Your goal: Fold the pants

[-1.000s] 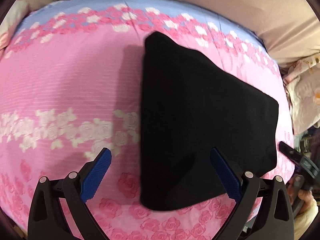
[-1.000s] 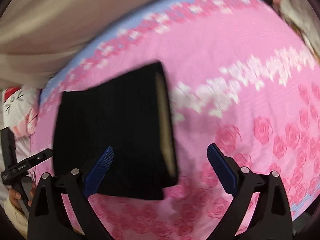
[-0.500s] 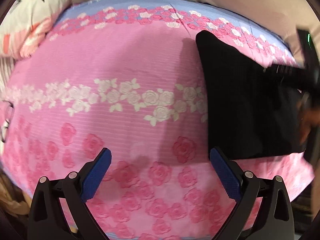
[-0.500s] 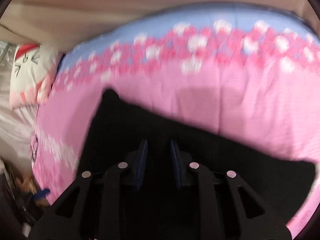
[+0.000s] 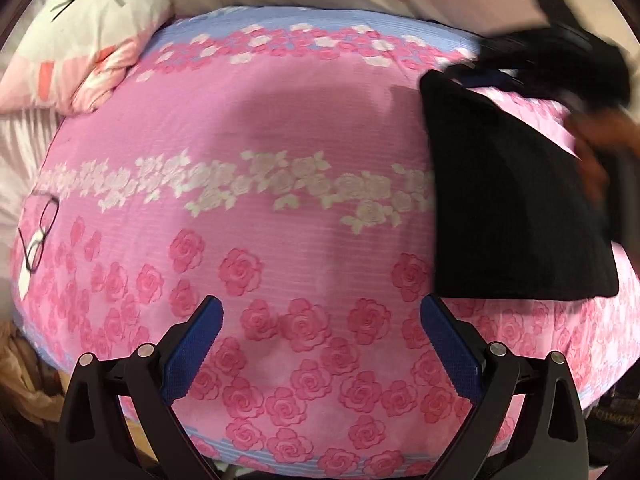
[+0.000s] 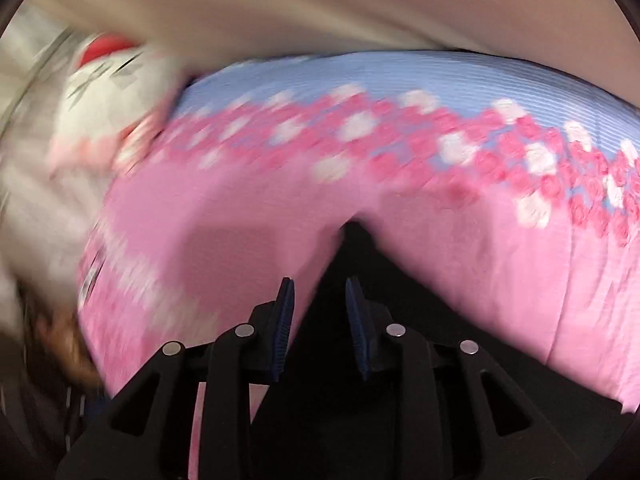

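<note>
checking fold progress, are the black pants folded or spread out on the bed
Folded: the black pants lie as one compact dark block with straight edges on the pink bedspread, no separate legs showing.

The left wrist camera is looking steeply down over its gripper (image 5: 320, 344) onto the pink rose-print bed (image 5: 280, 128), from well above. The right wrist camera is sitting close over the black pants (image 6: 360, 420), facing the bed's far edge. Both views are sharing the bed, the pants (image 5: 512, 208) and the cat-face pillow (image 5: 88, 36).

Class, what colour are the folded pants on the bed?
Plain black pants, with no pattern; the left wrist view shows them best.
</note>
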`<state>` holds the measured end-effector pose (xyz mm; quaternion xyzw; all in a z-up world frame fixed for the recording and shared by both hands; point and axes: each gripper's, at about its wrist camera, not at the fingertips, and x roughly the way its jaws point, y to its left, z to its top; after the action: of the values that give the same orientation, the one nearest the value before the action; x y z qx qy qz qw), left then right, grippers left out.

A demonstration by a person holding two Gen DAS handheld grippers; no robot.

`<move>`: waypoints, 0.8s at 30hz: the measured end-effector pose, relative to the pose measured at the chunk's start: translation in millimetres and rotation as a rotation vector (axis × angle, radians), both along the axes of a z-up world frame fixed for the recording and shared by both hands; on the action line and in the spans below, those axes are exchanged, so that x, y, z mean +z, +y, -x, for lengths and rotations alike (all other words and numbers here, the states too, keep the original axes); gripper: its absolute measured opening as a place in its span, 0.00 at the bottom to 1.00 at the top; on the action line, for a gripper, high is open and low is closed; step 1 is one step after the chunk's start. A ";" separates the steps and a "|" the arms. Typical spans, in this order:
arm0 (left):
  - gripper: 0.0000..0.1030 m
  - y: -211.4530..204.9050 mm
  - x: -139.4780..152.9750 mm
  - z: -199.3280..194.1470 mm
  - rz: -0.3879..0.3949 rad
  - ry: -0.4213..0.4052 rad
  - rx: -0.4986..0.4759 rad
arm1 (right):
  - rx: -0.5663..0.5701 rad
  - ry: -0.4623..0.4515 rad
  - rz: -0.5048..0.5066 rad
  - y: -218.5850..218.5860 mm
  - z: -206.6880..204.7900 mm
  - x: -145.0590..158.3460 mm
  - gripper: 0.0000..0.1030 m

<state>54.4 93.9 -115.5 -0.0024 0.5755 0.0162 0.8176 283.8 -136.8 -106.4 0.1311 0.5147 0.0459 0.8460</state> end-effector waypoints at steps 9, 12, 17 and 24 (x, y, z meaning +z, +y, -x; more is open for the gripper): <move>0.95 18.6 10.3 -18.1 -0.055 -0.026 0.052 | 0.023 -0.072 -0.081 42.5 112.9 -8.0 0.26; 0.95 0.8 24.1 -31.6 -0.043 -0.067 -0.004 | -0.114 -0.089 0.021 3.8 161.8 3.3 0.27; 0.95 -70.7 25.4 -47.5 -0.008 -0.052 -0.163 | -0.602 -0.142 -0.114 -121.0 280.5 -0.8 0.28; 0.95 -172.3 3.6 -39.9 -0.078 0.033 -0.378 | -0.532 -0.227 -0.200 -178.8 276.0 -28.4 0.08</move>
<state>94.3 -78.4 -111.8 0.1379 0.5779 -0.1152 0.7961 7.9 -315.6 -134.8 0.3379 0.3574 -0.1123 0.8634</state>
